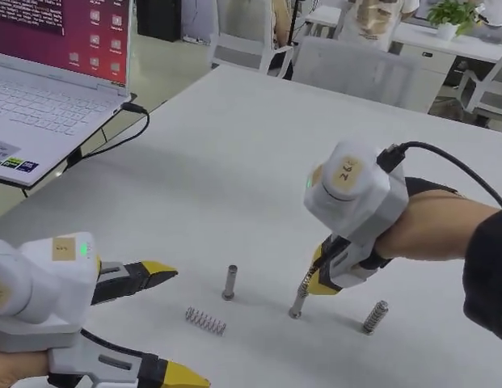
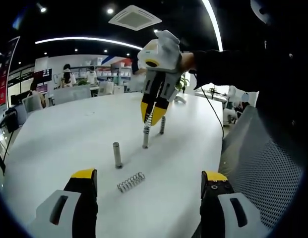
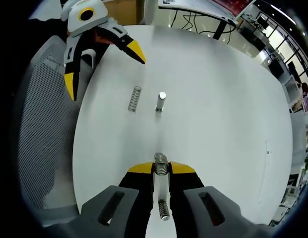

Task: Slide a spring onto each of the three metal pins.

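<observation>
Spring (image 3: 161, 166), clamped between the nearly closed fingers of the right gripper (image 1: 317, 281), is hanging just below the yellow tips and leaning, with its lower end meeting the top of a pin (image 1: 296, 309) directly under the fingers; how far the coils are reaching over that pin I cannot tell. The lean is looking like the main hazard. A coil is likely catching on the pin's rim if the fingers are pushing down off-axis, and since nothing visible is fixing the pin to the tabletop (image 1: 259, 162), a sideways shove is risking toppling it. Letting go too soon is risking the spring bouncing off and rolling away. Just to the outer side of these fingers a dressed pin (image 1: 375, 317) is standing with its spring on, near enough that a careless swing of the hand is threatening to knock it over. Farther out, on the side toward the other hand, a bare pin (image 1: 229, 283) is standing, and a loose spring (image 1: 205, 321) is lying flat near it. That spring is lying just ahead of the left gripper (image 1: 179, 325), whose fingers are spread wide and holding nothing; reaching in with both hands at once is inviting a collision around the bare pin.
</observation>
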{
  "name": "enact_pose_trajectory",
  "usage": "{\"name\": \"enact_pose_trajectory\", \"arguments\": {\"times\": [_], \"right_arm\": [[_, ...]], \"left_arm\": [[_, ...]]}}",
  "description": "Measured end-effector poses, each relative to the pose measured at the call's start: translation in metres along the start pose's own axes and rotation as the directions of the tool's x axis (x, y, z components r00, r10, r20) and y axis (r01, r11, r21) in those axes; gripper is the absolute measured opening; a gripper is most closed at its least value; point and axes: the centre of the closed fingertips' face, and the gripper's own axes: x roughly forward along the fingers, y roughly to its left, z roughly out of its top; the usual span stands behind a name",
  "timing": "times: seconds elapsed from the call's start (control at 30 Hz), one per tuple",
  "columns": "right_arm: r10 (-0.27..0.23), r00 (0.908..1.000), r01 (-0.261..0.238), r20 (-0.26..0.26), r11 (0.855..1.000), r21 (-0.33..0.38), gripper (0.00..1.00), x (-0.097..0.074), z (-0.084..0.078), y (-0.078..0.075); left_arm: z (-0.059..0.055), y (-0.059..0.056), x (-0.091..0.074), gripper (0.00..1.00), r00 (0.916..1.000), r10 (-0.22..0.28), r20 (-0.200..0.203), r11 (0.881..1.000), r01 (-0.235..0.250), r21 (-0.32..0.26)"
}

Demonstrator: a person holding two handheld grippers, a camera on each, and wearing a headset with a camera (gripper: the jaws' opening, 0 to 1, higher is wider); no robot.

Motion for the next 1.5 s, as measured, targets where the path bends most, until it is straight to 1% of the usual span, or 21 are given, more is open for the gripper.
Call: {"name": "enact_pose_trajectory", "arguments": {"times": [0.17, 0.23, 0.47, 0.77, 0.87, 0.93, 1.07, 1.23, 1.3, 1.4, 1.5], "right_arm": [[0.009, 0.9999, -0.009, -0.006, 1.0, 0.007, 0.09, 0.009, 0.0, 0.0], [0.018, 0.9997, -0.018, -0.015, 1.0, 0.009, 0.09, 0.014, -0.002, 0.003], [0.03, 0.9993, -0.029, -0.024, 0.999, 0.029, 0.09, 0.027, -0.007, 0.005], [0.024, 0.999, -0.023, -0.037, 0.999, 0.034, 0.09, 0.038, -0.011, 0.006], [0.024, 0.9994, -0.023, -0.026, 0.999, 0.049, 0.09, 0.037, -0.009, 0.006], [0.022, 0.9994, -0.021, -0.027, 0.999, 0.043, 0.09, 0.037, -0.01, 0.006], [0.03, 0.9987, -0.028, -0.042, 0.999, 0.045, 0.1, 0.04, -0.014, 0.008], [0.032, 0.999, -0.03, -0.032, 0.998, 0.05, 0.18, 0.04, -0.014, 0.01], [0.023, 0.9994, -0.021, -0.026, 0.999, 0.048, 0.21, 0.038, -0.014, 0.009], [0.016, 0.9998, -0.016, -0.011, 0.998, 0.058, 0.23, 0.034, -0.013, 0.009], [0.005, 1.0, -0.004, -0.008, 0.998, 0.057, 0.24, 0.03, -0.014, 0.009]], "left_arm": [[0.0, -0.001, 0.001, 0.82, 1.0, -0.002, -0.006, 1.0, 0.002, -0.003], [0.0, -0.002, 0.001, 0.82, 1.0, -0.003, -0.006, 1.0, 0.003, -0.004], [-0.001, 0.0, 0.0, 0.81, 1.0, 0.002, -0.008, 1.0, -0.002, -0.007], [-0.001, 0.0, 0.0, 0.81, 0.9999, 0.002, -0.011, 1.0, -0.002, -0.008], [-0.001, 0.0, -0.001, 0.8, 0.9999, 0.002, -0.01, 1.0, -0.003, -0.008], [-0.002, 0.0, -0.001, 0.8, 0.9999, 0.002, -0.011, 1.0, -0.002, -0.009], [-0.002, -0.001, 0.0, 0.8, 0.9999, 0.001, -0.013, 1.0, -0.001, -0.008], [-0.002, 0.0, -0.002, 0.8, 0.9999, 0.006, -0.011, 1.0, -0.006, -0.01], [-0.002, 0.0, -0.002, 0.79, 0.9999, 0.006, -0.014, 1.0, -0.006, -0.01], [-0.003, 0.001, -0.002, 0.79, 0.9999, 0.006, -0.015, 1.0, -0.006, -0.01], [-0.003, 0.0, 0.0, 0.79, 0.9999, 0.003, -0.015, 1.0, -0.003, -0.011]]}}
